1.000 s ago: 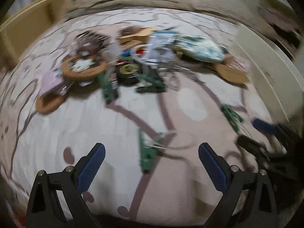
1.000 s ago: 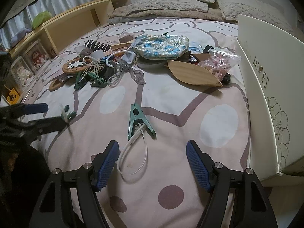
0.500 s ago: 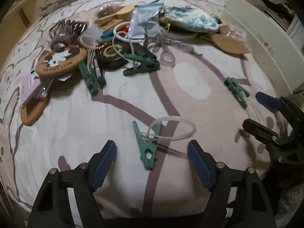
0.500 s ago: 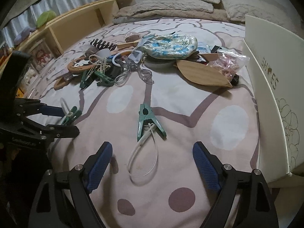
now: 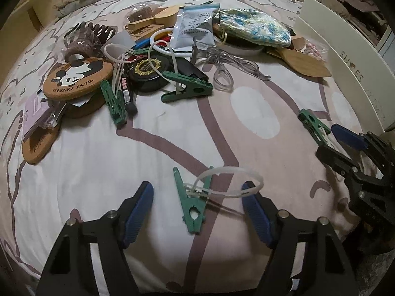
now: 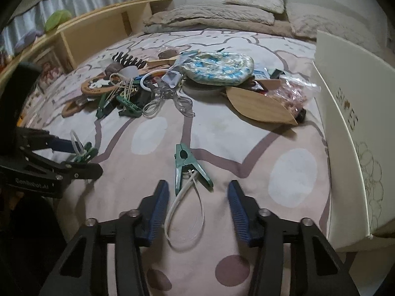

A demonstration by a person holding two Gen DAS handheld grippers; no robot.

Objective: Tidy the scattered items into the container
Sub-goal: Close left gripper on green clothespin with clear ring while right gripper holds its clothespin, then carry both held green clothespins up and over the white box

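In the left wrist view, the left gripper [image 5: 197, 207] is seen at the bottom centre, its jaws closing but still apart, with a green clip [image 5: 191, 207] and its white loop [image 5: 229, 181] lying on the bed cover [image 5: 98, 162] between them; no pad is seen pressing on it. In the right wrist view, the right gripper [image 6: 198, 207] is placed low in the frame, its jaws closing around a second green clip [image 6: 184, 164], whose white cord [image 6: 185, 219] lies between the blue pads untouched. A heap of scattered items [image 5: 153, 49] is spread across the upper part of the frame. The white container [image 6: 350, 123] is stood along the right edge.
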